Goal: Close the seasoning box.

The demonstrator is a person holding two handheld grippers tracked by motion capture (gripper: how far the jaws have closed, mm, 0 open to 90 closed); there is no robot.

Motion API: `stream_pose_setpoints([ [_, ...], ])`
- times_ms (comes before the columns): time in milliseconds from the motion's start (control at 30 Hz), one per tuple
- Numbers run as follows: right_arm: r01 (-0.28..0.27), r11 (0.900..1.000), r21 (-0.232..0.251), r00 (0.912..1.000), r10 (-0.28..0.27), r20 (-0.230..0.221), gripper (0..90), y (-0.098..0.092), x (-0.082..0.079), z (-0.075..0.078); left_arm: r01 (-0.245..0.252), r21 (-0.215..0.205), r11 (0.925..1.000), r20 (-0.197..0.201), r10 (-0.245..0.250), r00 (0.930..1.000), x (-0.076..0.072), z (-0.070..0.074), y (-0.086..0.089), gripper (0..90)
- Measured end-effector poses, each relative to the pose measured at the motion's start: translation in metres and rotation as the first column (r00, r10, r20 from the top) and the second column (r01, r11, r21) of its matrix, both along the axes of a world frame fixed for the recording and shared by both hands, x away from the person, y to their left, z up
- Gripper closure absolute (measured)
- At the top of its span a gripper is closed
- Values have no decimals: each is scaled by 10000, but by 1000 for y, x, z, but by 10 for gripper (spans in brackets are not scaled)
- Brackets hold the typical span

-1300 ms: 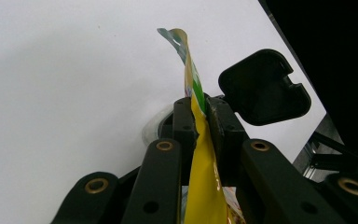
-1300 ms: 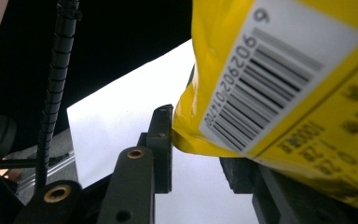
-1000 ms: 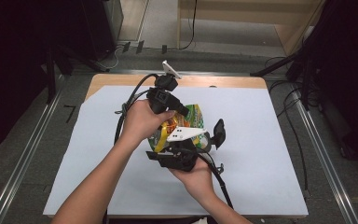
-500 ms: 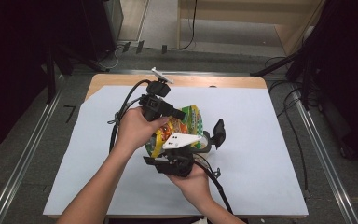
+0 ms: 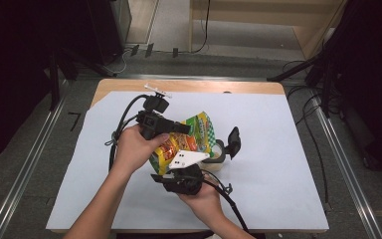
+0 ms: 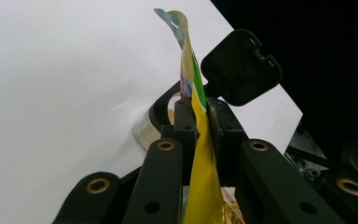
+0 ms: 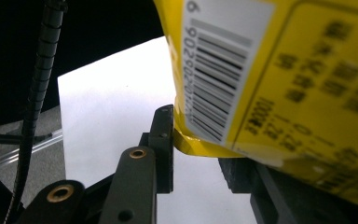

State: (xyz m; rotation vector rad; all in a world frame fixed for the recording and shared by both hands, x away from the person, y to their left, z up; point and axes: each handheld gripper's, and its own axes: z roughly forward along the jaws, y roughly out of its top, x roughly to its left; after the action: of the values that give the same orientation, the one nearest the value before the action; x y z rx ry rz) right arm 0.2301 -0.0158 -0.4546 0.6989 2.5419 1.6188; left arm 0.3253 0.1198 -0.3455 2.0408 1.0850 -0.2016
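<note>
- Worktop [image 5: 288, 149]: covered by a white sheet. The work sits near its middle, a little toward you, so both of your forearms reach it from the near edge.
- Snack bag [image 5: 189, 142]: a yellow, green and orange foil packet held up off the sheet between your two grippers. It is tilted, its top toward the far right, directly over a small round container [image 5: 218, 158]. Judgement: you hold it there so the contents can go down into that container.
- Container: it stands on the sheet, partly under the bag, with a black flip lid [image 5: 234, 142] raised at its right side. The left gripper view shows the same lid [image 6: 241, 66] just past the bag's top edge [image 6: 186, 56].
- Left gripper [image 5: 181, 128]: your hand holds it level, pointing right. Its jaws are pressed together on the thin upper part of the bag; the left gripper view shows foil [image 6: 204, 177] pinched flat between the pads, with no gap.
- Right gripper [image 5: 181, 167]: it comes in from below, the grey plate on top. Its jaws stand partly apart around the lower corner of the bag. In the right gripper view the barcode side [image 7: 223, 79] rests between them, the left pad [image 7: 164, 140] touching the folded bottom seam. The other pad is hidden behind the bag, so the grip reads as a clamp on the bag's thicker end. Judgement: this hand steadies while the left one steers the top.
</note>
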Motion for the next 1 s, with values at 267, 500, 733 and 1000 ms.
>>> stream_pose_setpoints([
  [267, -134, 9999, -83, 9998, 135, 151, 694, 2, 0, -5, 71, -234, 9997, -148, -74, 9999, -1, -5, 8, 835],
  [500, -178, 9998, -78, 9998, 179, 121, 682, 3, -1, -7, 127, -207, 9997, -219, -132, 9997, -3, -7, 8, 835],
  [733, -220, 9996, -193, 9996, 224, 187, 680, 3, -2, -8, 183, -157, 9997, -375, -189, 9991, -2, -13, 12, 821],
  [1000, -334, 9991, -246, 9992, 338, 194, 681, 1, -2, -10, 409, -63, 9991, -414, -411, 9983, -2, -16, 15, 822],
])
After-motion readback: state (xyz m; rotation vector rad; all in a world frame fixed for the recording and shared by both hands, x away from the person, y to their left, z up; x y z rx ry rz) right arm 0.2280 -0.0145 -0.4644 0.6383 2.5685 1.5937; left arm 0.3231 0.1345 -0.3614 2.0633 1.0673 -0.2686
